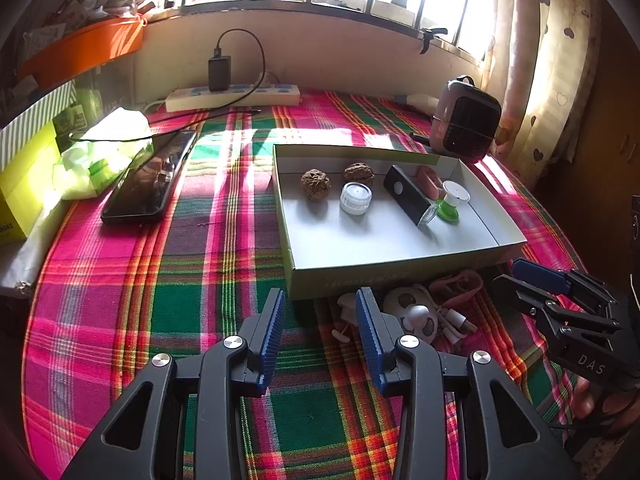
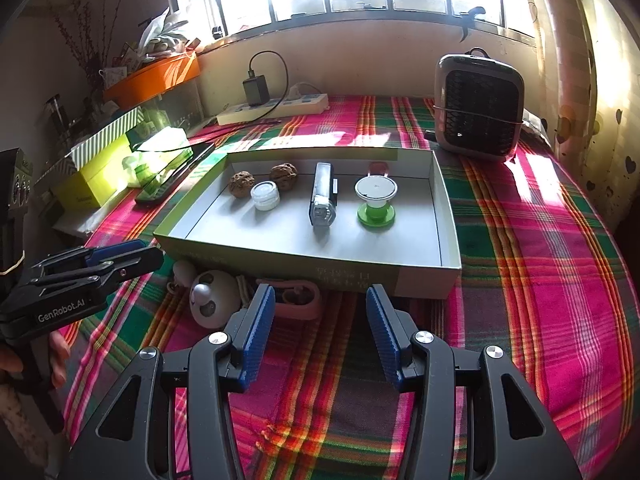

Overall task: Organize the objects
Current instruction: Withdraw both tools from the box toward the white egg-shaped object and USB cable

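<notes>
An open shallow cardboard box lies on the plaid cloth. Inside it are two walnuts, a white jar, a black device and a green-and-white stand. In front of the box lie a white panda-shaped gadget, a pink clip and a white cable. My left gripper is open and empty, just left of the panda gadget. My right gripper is open and empty beside the pink clip.
A phone and a tissue pack lie left of the box. A power strip with a charger runs along the back wall. A small heater stands at the back right. Boxes and an orange tray line the left side.
</notes>
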Demonstrator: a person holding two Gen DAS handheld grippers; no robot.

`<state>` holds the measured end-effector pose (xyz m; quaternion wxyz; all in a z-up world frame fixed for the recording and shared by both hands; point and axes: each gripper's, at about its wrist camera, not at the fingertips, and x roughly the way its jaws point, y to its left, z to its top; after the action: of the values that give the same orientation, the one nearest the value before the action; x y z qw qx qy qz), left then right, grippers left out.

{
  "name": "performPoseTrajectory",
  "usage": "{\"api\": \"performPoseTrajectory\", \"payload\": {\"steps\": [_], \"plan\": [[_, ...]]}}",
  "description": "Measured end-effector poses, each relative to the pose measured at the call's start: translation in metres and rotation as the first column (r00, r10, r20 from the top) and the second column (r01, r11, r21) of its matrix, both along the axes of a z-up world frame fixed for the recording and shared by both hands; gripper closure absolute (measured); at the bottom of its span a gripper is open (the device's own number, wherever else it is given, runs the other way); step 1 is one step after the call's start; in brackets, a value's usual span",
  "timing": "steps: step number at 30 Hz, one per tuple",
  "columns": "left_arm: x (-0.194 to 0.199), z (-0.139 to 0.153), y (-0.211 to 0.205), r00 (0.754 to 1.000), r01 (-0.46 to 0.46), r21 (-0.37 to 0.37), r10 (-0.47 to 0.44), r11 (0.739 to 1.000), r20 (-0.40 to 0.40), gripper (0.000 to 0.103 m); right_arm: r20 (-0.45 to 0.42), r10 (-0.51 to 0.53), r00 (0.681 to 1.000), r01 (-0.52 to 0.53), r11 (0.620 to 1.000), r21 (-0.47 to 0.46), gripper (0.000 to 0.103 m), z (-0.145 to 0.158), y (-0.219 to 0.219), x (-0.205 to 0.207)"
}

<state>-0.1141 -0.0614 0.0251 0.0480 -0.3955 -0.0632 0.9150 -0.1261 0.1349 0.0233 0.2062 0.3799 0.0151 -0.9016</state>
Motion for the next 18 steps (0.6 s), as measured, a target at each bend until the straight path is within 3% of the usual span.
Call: {"api": "performPoseTrajectory", "payload": {"steps": [18], "plan": [[-0.011, -0.014, 0.012, 0.997, 0.051, 0.039, -0.053, 0.998, 0.048, 0.066, 0.045, 0.090, 0.995, -0.090, 0.996, 0.015, 0.054, -0.012, -0.021, 0.005]]}}
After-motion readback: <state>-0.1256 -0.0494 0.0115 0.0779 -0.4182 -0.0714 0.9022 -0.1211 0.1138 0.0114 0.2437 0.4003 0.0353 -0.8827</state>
